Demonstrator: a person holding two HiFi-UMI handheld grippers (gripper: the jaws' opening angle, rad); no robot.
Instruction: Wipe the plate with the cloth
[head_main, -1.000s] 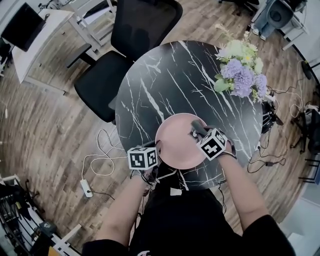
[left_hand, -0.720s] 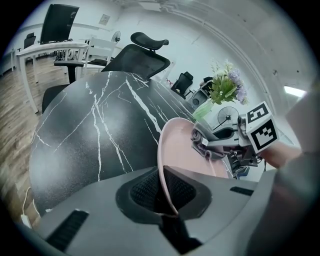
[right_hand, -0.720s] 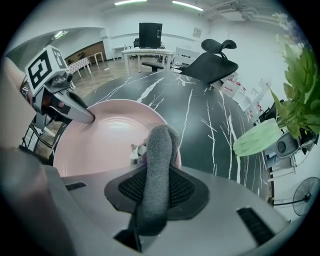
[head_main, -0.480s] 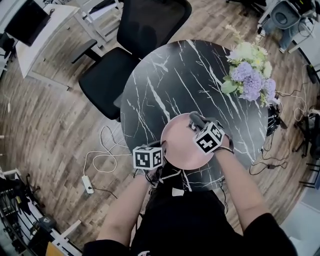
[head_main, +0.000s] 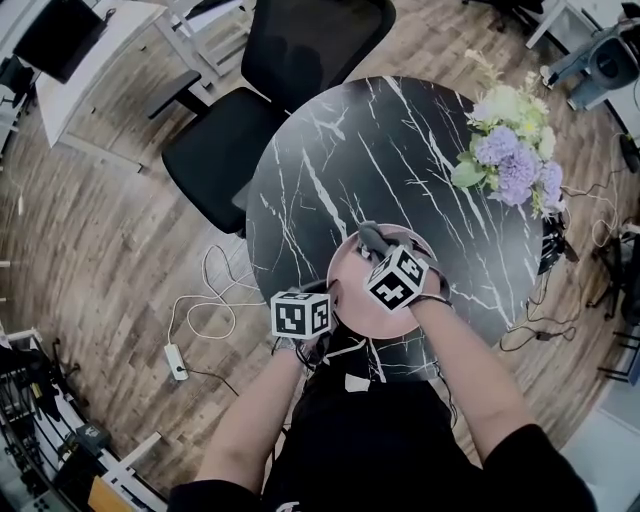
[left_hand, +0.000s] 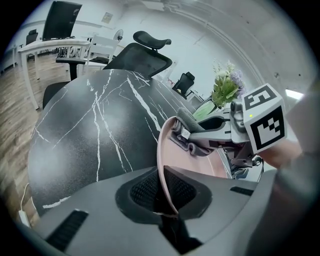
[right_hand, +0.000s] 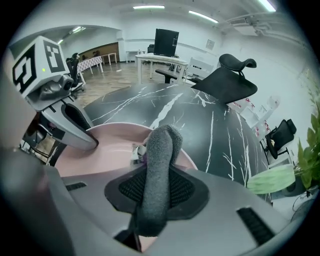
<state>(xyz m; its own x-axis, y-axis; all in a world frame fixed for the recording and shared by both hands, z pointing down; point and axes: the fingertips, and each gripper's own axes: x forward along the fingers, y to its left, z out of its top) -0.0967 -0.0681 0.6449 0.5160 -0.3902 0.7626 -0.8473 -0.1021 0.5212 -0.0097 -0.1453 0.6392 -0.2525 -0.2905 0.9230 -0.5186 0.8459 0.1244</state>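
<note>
The pink plate (head_main: 358, 312) sits near our edge of the black marble surface (head_main: 340, 150). We judge the wipe to be under way, so what matters is pressing the cloth down enough that its folded end drags across the glaze rather than skipping. We should also sweep in overlapping passes from the far rim toward the middle, and brace the plate against that push so it neither slides nor twists out of the grip. The grey cloth (right_hand: 161, 165) is a thick folded roll that stands out past the fingertips. Its free end appears to lie on the far part of the plate, near the rim, so we should let the cloth, not the hard fingers, meet the dish. The right gripper (right_hand: 156, 197) has its fingers (right_hand: 184, 191) clenched on that roll, which fills the gap between the pads. The left gripper (left_hand: 162, 197) has its fingers (left_hand: 141, 191) pinched on the plate's near-left rim, with the thin edge running straight between the two pads. In the head view the grippers are close together, the left at the rim and the right above the far half. We cannot tell whether the plate rests flat on the surface or is tipped up a little. Farther out, a bunch of flowers (head_main: 510, 150) stands at the far right of the surface, and a black office chair (head_main: 290, 60) waits beyond it.
</note>
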